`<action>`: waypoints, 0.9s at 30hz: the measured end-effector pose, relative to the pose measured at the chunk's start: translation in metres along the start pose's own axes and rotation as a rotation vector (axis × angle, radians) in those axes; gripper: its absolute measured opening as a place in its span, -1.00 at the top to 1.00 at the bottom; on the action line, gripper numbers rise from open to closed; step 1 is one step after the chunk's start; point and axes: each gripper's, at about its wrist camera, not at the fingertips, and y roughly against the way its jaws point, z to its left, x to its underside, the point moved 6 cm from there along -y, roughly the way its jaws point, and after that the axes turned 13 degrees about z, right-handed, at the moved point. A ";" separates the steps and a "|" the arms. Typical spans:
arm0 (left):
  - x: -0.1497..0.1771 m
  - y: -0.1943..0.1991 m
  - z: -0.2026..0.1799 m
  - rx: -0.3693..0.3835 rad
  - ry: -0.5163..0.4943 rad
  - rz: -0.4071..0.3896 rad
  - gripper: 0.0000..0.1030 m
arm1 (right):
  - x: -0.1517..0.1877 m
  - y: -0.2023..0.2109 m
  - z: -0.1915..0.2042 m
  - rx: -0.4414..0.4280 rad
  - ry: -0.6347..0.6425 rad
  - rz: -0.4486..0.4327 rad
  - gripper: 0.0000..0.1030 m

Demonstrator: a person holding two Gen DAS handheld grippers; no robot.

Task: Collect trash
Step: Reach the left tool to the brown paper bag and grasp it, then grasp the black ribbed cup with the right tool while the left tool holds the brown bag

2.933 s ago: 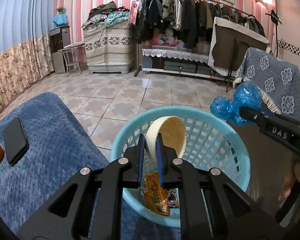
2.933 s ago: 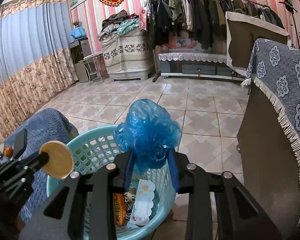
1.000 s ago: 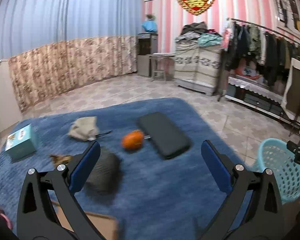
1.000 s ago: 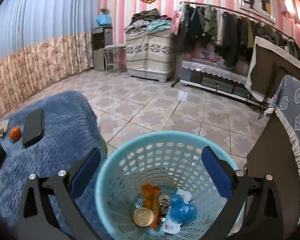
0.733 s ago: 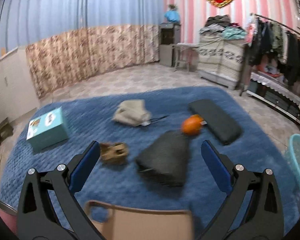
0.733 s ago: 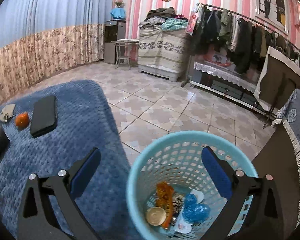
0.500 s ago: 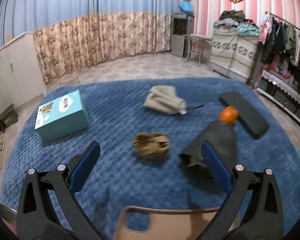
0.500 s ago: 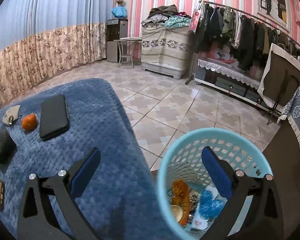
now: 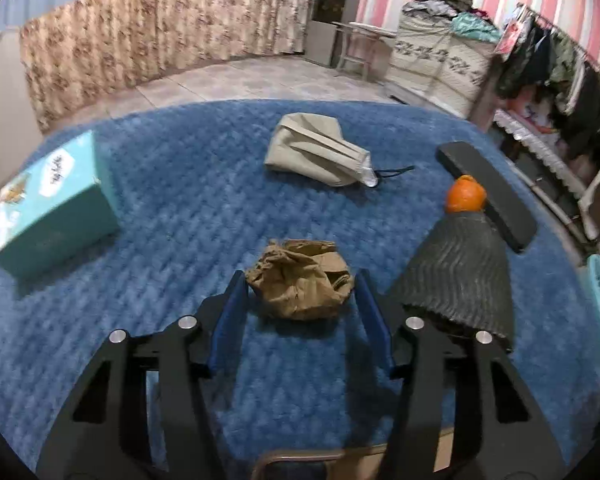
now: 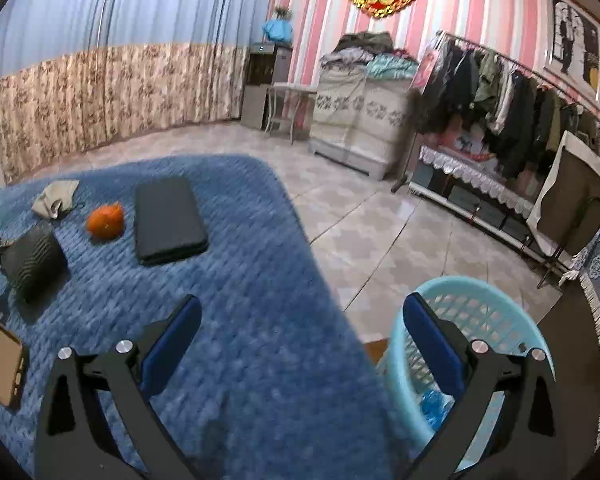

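A crumpled brown paper wad [image 9: 300, 278] lies on the blue quilted cover [image 9: 180, 208]. My left gripper [image 9: 299, 292] is open, its two blue pads on either side of the wad, not closed on it. A beige face mask [image 9: 318, 155] [image 10: 55, 198] and an orange peel [image 9: 465, 195] [image 10: 105, 221] lie farther off. My right gripper [image 10: 300, 328] is open and empty above the cover's edge. The light blue trash basket [image 10: 496, 316] stands on the floor at the right, with blue bag trash [image 10: 436, 408] inside.
A teal box [image 9: 48, 204] sits at the left. A black ribbed pouch [image 9: 460, 276] [image 10: 34, 262] lies right of the wad. A black flat case [image 9: 486, 192] [image 10: 166, 220] lies beyond the peel. A brown phone [image 10: 0, 356] is near the front. Clothes rack [image 10: 500, 92] stands behind.
Both grippers let go of their trash into the basket and opened. The left swung over the blue cover and came down around the paper wad. The right turned left, away from the basket.
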 end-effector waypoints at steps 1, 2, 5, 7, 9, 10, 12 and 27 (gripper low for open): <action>0.001 0.000 0.001 0.005 0.001 -0.004 -0.03 | 0.001 0.000 0.003 0.000 0.004 0.005 -0.91; 0.001 -0.001 0.001 0.010 0.000 -0.004 -0.01 | 0.001 0.001 0.009 -0.006 0.008 0.011 -0.91; 0.005 0.010 0.007 -0.021 0.007 -0.039 0.01 | -0.001 0.006 0.032 -0.051 -0.008 0.011 -0.91; 0.010 0.024 0.015 -0.033 0.028 -0.072 0.01 | -0.006 0.012 0.047 -0.067 -0.015 -0.012 -0.91; 0.017 0.041 0.026 -0.064 0.056 -0.120 0.01 | -0.013 0.020 0.066 -0.097 -0.019 -0.033 -0.91; 0.021 0.049 0.031 -0.090 0.066 -0.145 0.01 | -0.017 0.022 0.078 -0.124 -0.022 -0.034 -0.91; 0.028 0.063 0.046 -0.140 0.091 -0.195 0.01 | -0.023 0.025 0.095 -0.168 -0.034 -0.029 -0.91; 0.036 0.073 0.110 -0.185 0.259 -0.228 0.01 | -0.034 -0.007 0.218 -0.323 0.006 0.109 -0.91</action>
